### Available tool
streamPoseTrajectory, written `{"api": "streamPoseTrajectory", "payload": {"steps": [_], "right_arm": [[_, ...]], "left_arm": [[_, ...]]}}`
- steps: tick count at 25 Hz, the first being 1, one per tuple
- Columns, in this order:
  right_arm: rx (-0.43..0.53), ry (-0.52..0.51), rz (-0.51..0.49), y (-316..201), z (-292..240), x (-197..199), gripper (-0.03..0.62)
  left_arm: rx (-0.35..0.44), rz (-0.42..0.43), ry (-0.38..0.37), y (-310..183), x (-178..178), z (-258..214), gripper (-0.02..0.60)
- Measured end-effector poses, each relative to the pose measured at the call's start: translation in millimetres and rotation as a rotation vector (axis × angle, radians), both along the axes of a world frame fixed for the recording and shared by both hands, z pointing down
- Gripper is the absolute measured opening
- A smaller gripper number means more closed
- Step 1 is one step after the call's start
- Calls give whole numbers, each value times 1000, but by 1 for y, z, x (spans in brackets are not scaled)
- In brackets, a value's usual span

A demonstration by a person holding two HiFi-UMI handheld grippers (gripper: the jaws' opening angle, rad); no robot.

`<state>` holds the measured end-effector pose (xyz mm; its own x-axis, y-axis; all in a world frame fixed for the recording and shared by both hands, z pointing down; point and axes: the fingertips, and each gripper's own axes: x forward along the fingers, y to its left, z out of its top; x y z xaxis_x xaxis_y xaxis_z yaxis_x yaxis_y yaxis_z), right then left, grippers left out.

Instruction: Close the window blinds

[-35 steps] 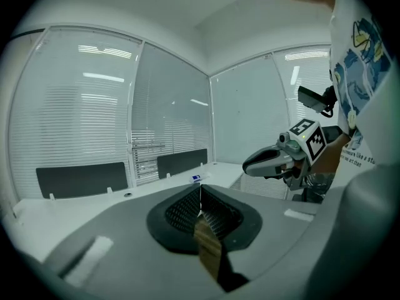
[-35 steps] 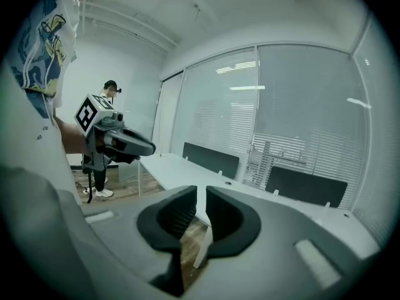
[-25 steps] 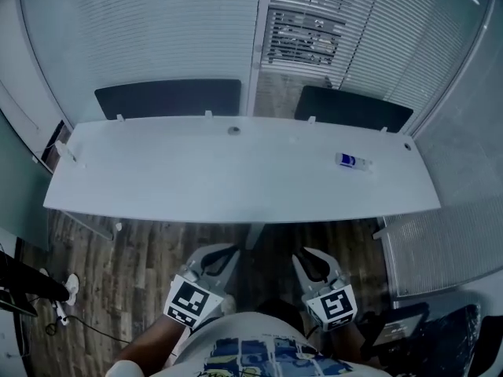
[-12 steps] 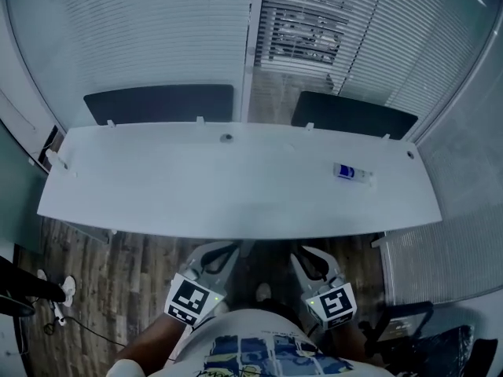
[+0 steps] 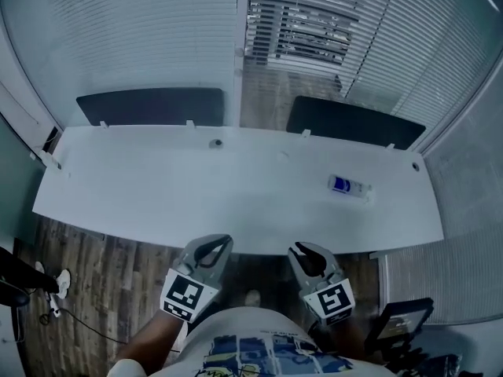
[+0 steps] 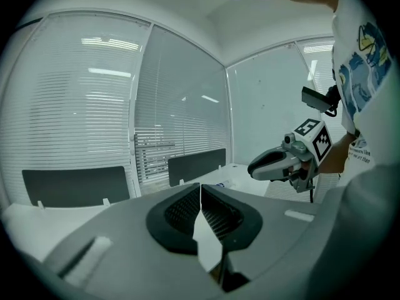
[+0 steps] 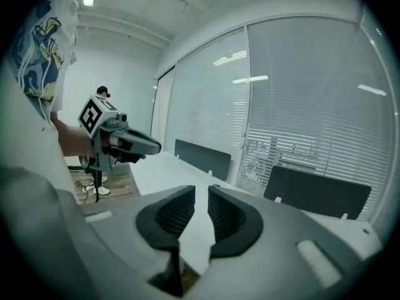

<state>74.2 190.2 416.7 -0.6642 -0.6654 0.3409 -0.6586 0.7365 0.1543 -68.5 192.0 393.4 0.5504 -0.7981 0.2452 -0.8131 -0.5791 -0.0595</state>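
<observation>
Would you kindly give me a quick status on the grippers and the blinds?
Left gripper shut, empty. Right gripper slightly apart, empty. White slatted window blinds untouched, middle panel's slats open. Long white desk stands between.

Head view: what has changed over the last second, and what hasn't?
Both grippers moved forward together. The left gripper and right gripper now sit at the near edge of the white desk, having been well short of it. Neither took hold of anything. The blue-labelled item on the desk and the part-open blinds look unchanged.

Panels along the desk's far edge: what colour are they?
Black: left panel and right panel; clearest in head view.
</observation>
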Motion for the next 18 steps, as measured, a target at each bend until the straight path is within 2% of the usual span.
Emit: {"api": "streamPoseTrajectory", "payload": {"steps": [7, 18], "right_arm": [[-28, 0, -21, -30, 11, 15, 49], [2, 15, 41, -94, -1, -23, 49]], "left_arm": [[-8, -30, -13, -31, 12, 9, 11], [3, 10, -28, -109, -28, 0, 29]]}}
